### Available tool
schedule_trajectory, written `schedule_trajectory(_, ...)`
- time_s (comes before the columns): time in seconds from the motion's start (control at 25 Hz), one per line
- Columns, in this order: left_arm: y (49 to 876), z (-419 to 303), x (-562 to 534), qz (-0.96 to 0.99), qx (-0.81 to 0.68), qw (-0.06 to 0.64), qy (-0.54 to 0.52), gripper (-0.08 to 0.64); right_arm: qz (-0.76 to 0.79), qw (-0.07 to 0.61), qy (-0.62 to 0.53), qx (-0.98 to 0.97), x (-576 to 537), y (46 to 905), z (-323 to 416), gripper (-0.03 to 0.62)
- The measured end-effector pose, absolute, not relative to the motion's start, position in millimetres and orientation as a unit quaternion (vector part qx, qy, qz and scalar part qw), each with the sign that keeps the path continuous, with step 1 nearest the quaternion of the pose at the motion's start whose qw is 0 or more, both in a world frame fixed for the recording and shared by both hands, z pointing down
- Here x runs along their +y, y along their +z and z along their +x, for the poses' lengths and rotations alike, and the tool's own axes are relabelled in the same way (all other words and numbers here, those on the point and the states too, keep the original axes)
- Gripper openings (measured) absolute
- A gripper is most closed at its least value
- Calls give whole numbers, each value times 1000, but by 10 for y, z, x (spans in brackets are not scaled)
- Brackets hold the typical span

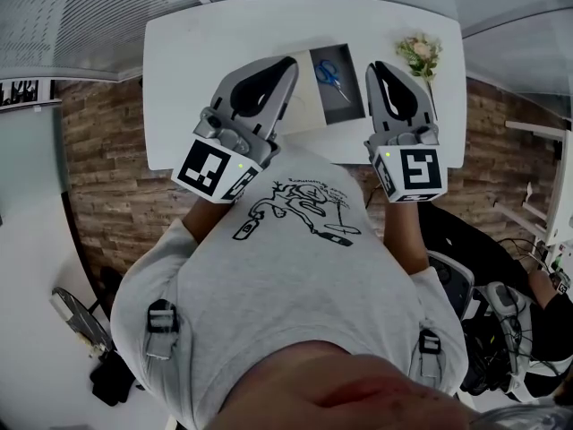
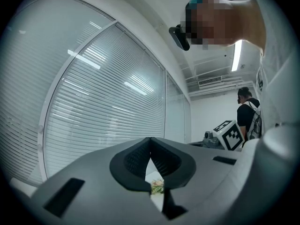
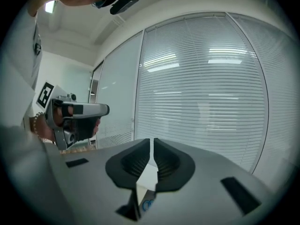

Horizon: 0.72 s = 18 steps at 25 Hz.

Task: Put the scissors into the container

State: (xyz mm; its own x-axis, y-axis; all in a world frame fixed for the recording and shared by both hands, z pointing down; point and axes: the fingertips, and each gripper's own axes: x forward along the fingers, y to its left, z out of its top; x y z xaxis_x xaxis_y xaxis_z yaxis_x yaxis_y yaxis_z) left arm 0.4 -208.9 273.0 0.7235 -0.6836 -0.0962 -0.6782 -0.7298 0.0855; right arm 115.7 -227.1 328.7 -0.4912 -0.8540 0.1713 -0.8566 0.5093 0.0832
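The person stood close against the white desk (image 1: 197,79), both grippers raised at chest height and pointing out over it rather than down at anything. The left gripper (image 1: 288,61) sat at about 11 o'clock from the person's chest and the right gripper (image 1: 376,65) at about 1 o'clock, well apart, with the work area between them.

In its own view the left gripper (image 2: 150,139) had its jaws together at the tips with nothing between them. Only a sliver of desk and a small bunch of flowers (image 2: 157,186) showed through the opening lower down. The right gripper (image 3: 151,142) was also closed and empty, with the thinnest slit left at the tips. A blue loop seen through the opening below was probably a scissor handle.

The scissors (image 1: 331,73), blue-handled, lay flat at 12 o'clock on the far half of the desk, inside the outline of a dark grey tray (image 1: 351,101). I took that tray to be the container, though I could not make out its walls. The flowers (image 1: 419,54) stood at 1 o'clock, just beside the tray's right edge.

With both grippers empty, lifted clear and touching nothing, this looked like a resting pose. If the tray was the container, the scissors were already where they belonged.
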Motion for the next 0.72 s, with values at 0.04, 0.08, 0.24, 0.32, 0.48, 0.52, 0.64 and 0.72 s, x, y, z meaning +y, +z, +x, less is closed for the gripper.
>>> schedule_trajectory(0.04, 2731, 10, -2086, 928, -367, 22, -60, 20, 493, 92, 2, -865, -2240, 3231, 1154, 32)
schedule_trajectory(0.08, 2732, 18, -2081, 928, -366, 22, -60, 20, 492, 89, -1, -866, -2209, 3185, 1151, 31)
schedule_trajectory(0.24, 2730, 41, -2067, 929, -365, 21, -59, 20, 488, 83, -11, -869, -2099, 3039, 1135, 28)
schedule_trajectory(0.32, 2724, 52, -2068, 929, -364, 21, -58, 19, 488, 81, -17, -869, -2060, 2972, 1140, 26)
schedule_trajectory(0.48, 2725, 63, -2068, 930, -363, 21, -57, 20, 486, 74, -18, -871, -1984, 2882, 1152, 20)
schedule_trajectory(0.52, 2726, 63, -2065, 930, -363, 22, -56, 20, 486, 73, -19, -871, -1964, 2866, 1151, 20)
schedule_trajectory(0.64, 2725, 63, -2054, 930, -362, 23, -55, 20, 486, 75, -24, -870, -1908, 2823, 1147, 18)
schedule_trajectory(0.72, 2724, 69, -2050, 931, -361, 23, -54, 20, 486, 75, -26, -871, -1877, 2797, 1144, 17)
